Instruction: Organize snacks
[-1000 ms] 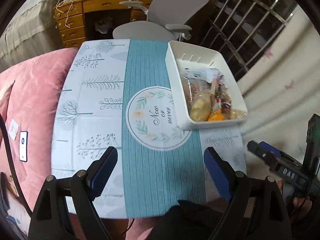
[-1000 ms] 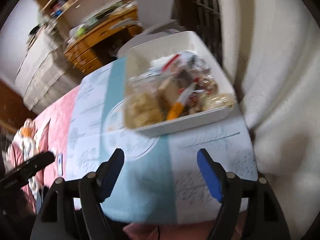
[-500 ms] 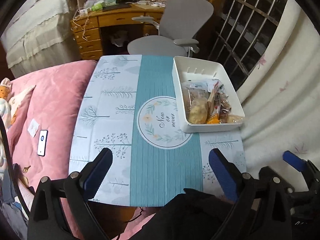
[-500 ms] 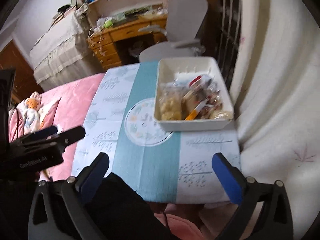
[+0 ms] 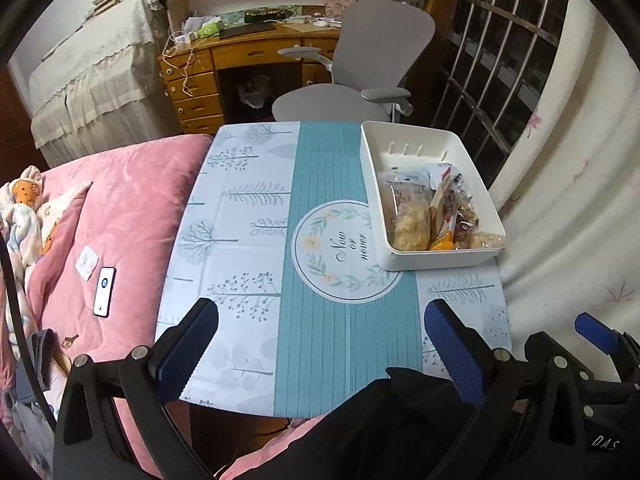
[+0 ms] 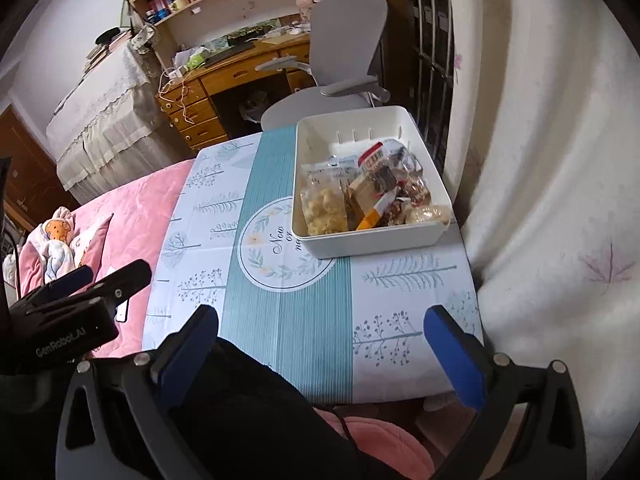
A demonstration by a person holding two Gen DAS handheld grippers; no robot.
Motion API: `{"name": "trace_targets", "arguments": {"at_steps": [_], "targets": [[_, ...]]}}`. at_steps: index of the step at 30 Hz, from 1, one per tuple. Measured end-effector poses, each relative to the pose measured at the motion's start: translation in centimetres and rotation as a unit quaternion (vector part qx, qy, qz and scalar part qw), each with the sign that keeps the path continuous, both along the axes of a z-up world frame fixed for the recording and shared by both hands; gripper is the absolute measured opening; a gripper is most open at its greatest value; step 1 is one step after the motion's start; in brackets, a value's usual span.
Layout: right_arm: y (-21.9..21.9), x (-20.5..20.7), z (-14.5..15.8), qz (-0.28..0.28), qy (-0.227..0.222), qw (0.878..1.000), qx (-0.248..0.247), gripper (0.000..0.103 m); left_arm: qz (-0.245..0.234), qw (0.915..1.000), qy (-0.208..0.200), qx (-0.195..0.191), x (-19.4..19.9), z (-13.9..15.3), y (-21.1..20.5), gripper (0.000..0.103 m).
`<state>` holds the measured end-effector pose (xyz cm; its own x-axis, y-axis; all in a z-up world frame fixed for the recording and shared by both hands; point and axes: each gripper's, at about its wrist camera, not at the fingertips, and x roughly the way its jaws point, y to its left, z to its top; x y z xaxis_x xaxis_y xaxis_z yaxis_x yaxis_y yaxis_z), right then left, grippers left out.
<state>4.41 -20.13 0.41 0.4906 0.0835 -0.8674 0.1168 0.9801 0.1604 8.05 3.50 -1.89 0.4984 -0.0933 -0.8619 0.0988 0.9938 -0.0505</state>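
Pulled back and risen from the table, left gripper (image 5: 320, 344) opening with nothing between the jaws, right gripper (image 6: 320, 344) spread wide and empty, snack packets (image 5: 432, 216) all in the white bin (image 5: 436, 258) at two o'clock, likely finished.

We see the table (image 5: 240, 216) bare from nine o'clock through its centre. The white bin (image 5: 436, 258), packed with snacks (image 5: 432, 212), blocks two o'clock, hard against the curtain (image 5: 560, 200). A chair (image 5: 360, 80) stands at twelve.
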Motion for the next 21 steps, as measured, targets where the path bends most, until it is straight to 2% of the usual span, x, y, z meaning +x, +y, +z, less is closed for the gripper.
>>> {"name": "trace_targets", "arguments": {"at_steps": [21], "targets": [[0.1, -0.7, -0.5, 0.01, 0.008, 1.0, 0.012, 0.103, -0.006, 0.9999, -0.012, 0.01, -2.0, 0.4, -0.8, 0.102]]}}
